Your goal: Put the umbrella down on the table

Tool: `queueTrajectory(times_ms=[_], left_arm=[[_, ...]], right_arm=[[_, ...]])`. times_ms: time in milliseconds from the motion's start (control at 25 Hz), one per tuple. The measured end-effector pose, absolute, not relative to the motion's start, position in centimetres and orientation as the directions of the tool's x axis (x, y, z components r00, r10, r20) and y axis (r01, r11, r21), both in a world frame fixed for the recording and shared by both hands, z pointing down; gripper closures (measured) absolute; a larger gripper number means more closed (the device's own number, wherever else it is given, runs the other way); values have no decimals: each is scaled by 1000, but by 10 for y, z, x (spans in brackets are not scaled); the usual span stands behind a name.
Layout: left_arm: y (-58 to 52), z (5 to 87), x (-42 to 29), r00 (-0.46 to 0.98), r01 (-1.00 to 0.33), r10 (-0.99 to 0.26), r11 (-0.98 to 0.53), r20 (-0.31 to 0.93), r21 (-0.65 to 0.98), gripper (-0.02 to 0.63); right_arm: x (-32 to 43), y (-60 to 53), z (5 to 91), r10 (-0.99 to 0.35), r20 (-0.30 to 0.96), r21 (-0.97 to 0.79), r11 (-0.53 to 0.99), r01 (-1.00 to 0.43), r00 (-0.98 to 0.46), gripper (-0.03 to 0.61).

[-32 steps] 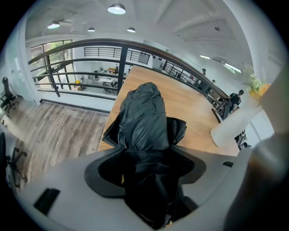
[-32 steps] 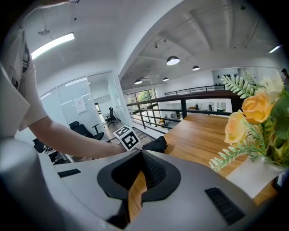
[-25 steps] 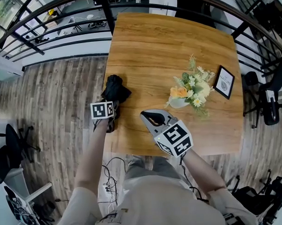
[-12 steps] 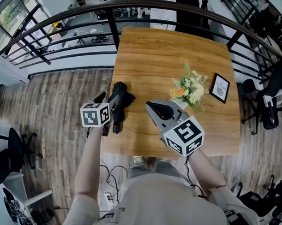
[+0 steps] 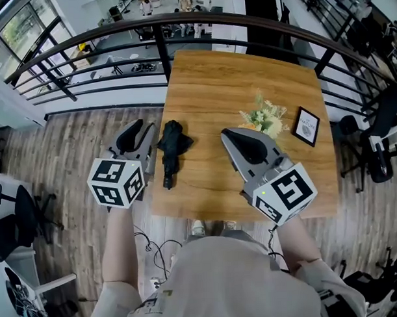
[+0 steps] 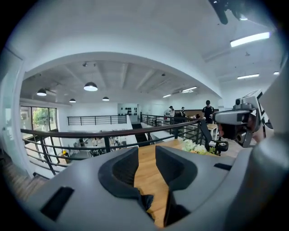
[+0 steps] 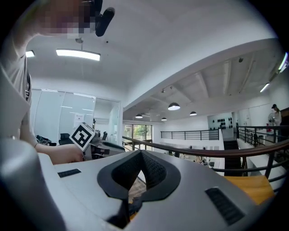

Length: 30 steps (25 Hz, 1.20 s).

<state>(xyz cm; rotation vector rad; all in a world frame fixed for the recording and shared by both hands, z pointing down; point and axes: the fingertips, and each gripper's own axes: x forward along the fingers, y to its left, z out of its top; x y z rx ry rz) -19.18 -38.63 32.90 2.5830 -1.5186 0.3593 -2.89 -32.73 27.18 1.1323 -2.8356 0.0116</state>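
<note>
The black folded umbrella (image 5: 171,148) lies flat near the left edge of the wooden table (image 5: 215,76), its handle end toward me. My left gripper (image 5: 137,129) is held high, to the left of the umbrella and apart from it. In the left gripper view its jaws (image 6: 146,158) are closing, with a narrow gap and nothing between them. My right gripper (image 5: 231,135) hangs raised over the table's near middle. In the right gripper view its fingertips (image 7: 141,155) meet on nothing.
A vase of flowers (image 5: 265,116) and a small framed picture (image 5: 306,126) stand on the table's right side. A dark railing (image 5: 116,34) curves around the far side, with a lower floor beyond. An office chair (image 5: 380,148) stands to the right.
Both grippers have risen from the table toward my head. The left one came away from the umbrella's handle end and its jaws narrowed. The umbrella stays lying on the table.
</note>
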Motion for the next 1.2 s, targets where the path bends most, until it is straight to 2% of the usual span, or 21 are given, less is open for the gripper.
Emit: queueTrajectory(times_ms=[240,520,880,1200], left_arm=[[-348,271,-184,489,-858,-860,-504,145,-96,522],[-307,248,-173,453,-876,-890,-454,48,-160,566],[-281,268,-147,495,-849,-868,-492,38,-191,583],[-275,301,-145,494,-846,-862,-507,118,-163,588]], right_arm=[[-19,-308,233,-697,10,70,716,-695,-717,551],[-2,-281,218,-694,-10,108,715,-690,-720,551],[15,-260,232,-694,29,91,719,-689,-719,551],[26,-256,256,-689,87,59,724,-687,-719,551]])
